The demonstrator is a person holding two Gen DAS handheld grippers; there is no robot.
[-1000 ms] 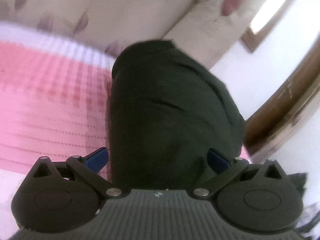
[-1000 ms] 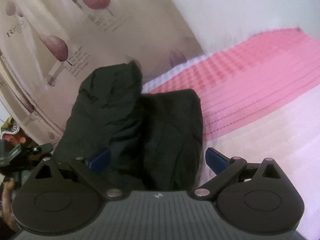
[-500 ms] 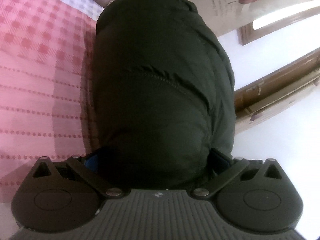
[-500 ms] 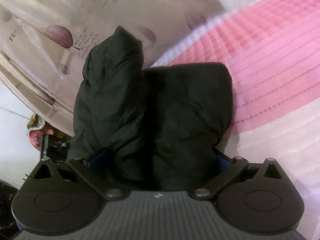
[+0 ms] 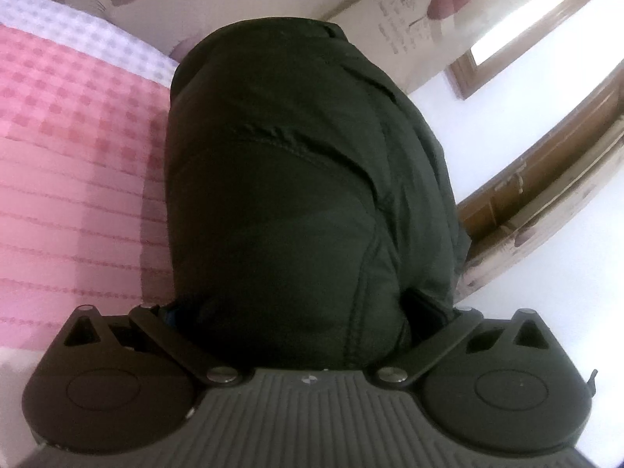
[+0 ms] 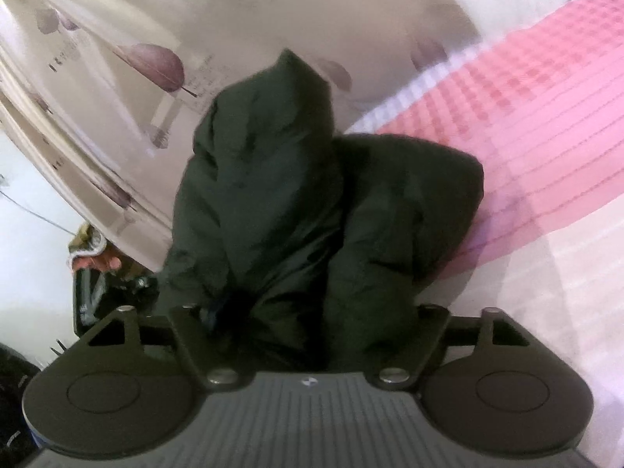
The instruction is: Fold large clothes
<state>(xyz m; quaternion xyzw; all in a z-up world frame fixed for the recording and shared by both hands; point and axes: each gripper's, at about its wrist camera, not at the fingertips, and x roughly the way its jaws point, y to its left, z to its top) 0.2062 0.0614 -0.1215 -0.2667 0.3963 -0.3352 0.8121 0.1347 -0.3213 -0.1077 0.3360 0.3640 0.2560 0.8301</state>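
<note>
**Both grippers buried in the dark jacket at the bed's edge**

We see a dark green padded jacket (image 5: 296,202) bundled on a bed with a pink checked cover (image 5: 78,163). It lies at the far edge of the bed, close to where the cover's pale lilac band (image 5: 78,35) meets a curtain printed with leaves (image 6: 128,89).

Our left gripper (image 5: 288,312) has the jacket's bulk filling the whole gap between its fingers. The cloth bulges over both of them and hides the pads, so we cannot tell whether they press on it or only stand round it.

Our right gripper (image 6: 312,312) is pushed into the same jacket from the other side. Its jaws are closing, with folds of the jacket between them. The fingertips are sunk in the cloth, and we cannot tell whether they bite yet. From this side the jacket rises in two lumps, a taller one before the curtain and a lower one over the pink cover.

Past the jacket, off the bed's edge, we glimpse a hand (image 6: 99,261) and the other gripper's dark frame.
</note>
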